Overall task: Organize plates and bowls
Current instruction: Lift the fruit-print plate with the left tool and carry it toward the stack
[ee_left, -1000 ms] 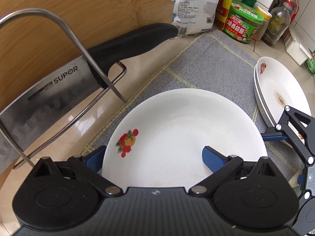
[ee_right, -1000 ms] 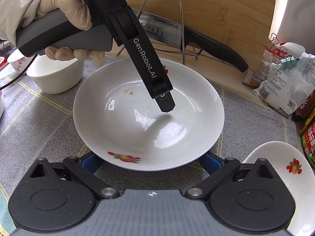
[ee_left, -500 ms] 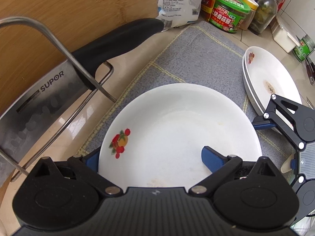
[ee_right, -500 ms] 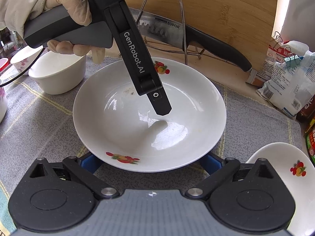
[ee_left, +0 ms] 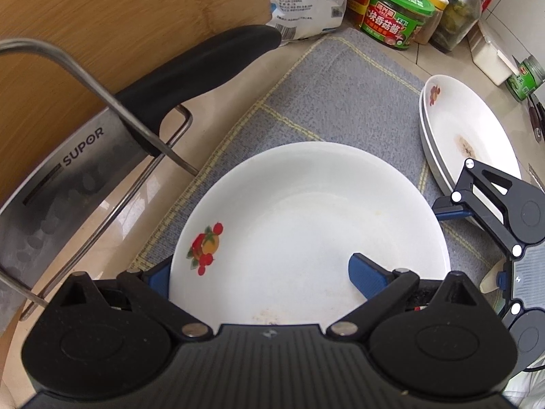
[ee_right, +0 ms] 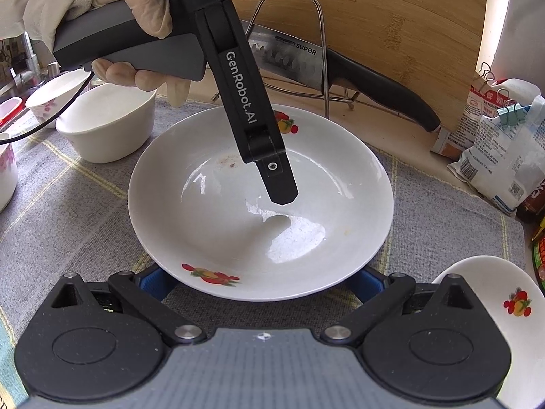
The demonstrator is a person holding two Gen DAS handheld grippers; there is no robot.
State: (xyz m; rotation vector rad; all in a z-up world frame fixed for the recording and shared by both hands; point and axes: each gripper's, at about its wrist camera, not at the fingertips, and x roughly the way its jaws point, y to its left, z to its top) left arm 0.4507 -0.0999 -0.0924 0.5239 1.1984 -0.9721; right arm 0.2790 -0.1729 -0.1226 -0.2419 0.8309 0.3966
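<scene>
The left gripper point(ee_right: 279, 184), held in a gloved hand point(ee_right: 136, 34) at the upper left of the right wrist view, slants steeply down into the middle of the white plate point(ee_right: 259, 204). Its jaws stand wide and released: in the left wrist view one blue finger point(ee_left: 368, 272) is over the plate's inside, the other sits outside the rim at lower left. Whether either touches cannot be told.

The right gripper point(ee_right: 259, 283) sits low at the plate's near edge, blue fingers spread to either side below the rim, gripping nothing.

The plate lies on a grey mat point(ee_right: 75, 225). A knife point(ee_left: 102, 143) in a wire rack point(ee_left: 112, 109) stands just beyond the far rim. Bare mat separates it from the stacked plates point(ee_left: 466, 129) at right. A white bowl point(ee_right: 105, 126) stands at left, close by.
</scene>
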